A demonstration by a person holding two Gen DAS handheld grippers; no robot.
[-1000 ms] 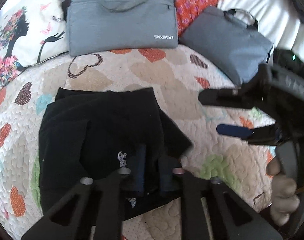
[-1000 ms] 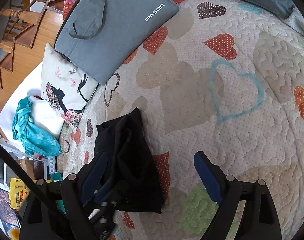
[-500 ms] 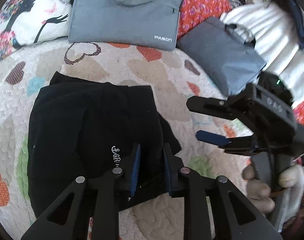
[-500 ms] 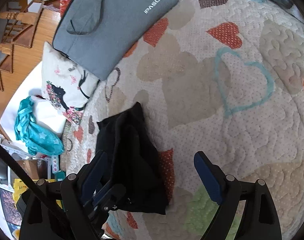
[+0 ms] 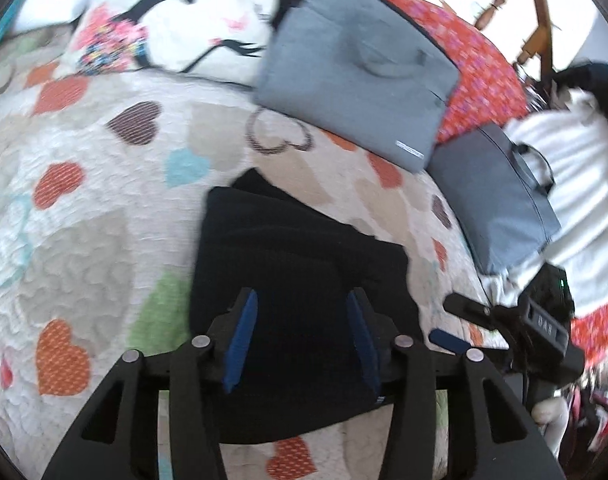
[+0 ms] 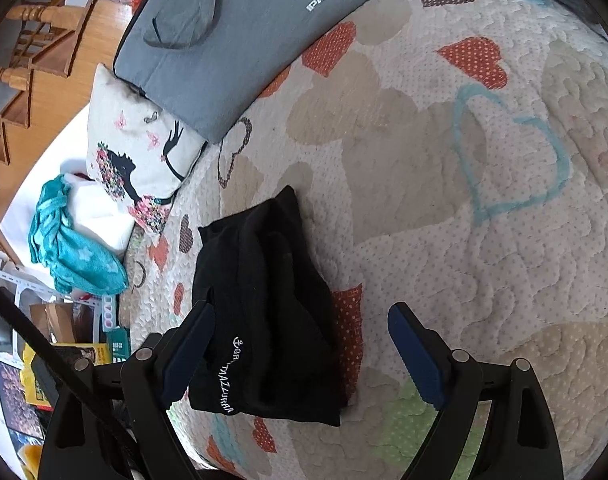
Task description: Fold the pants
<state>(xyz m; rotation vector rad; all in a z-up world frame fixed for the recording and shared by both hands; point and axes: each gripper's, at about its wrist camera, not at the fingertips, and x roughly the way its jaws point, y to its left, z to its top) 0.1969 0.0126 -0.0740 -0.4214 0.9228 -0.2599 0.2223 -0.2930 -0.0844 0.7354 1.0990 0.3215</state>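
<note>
The black pants (image 5: pixel 296 272) lie folded into a compact bundle on the heart-patterned quilt (image 5: pixel 84 208). In the right wrist view the pants (image 6: pixel 272 304) show white lettering near their front edge. My left gripper (image 5: pixel 302 344) is open and empty, its blue pads spread just above the near part of the bundle. My right gripper (image 6: pixel 300 356) is open and empty; its left pad is beside the bundle's near edge and its right pad is over bare quilt (image 6: pixel 484 280). The right gripper also shows at the right of the left wrist view (image 5: pixel 464 320).
A grey laptop bag (image 5: pixel 360 68) and a second grey bag (image 5: pixel 496 196) lie at the back of the bed. A white printed cushion (image 5: pixel 176 20) sits at the back left. A teal garment (image 6: pixel 72 248) lies off the bed's left side, above floor clutter.
My left gripper has opened, let go of the pants and swung left. The pants now lie flat as a folded bundle. My right gripper has stayed open and barely moved.
</note>
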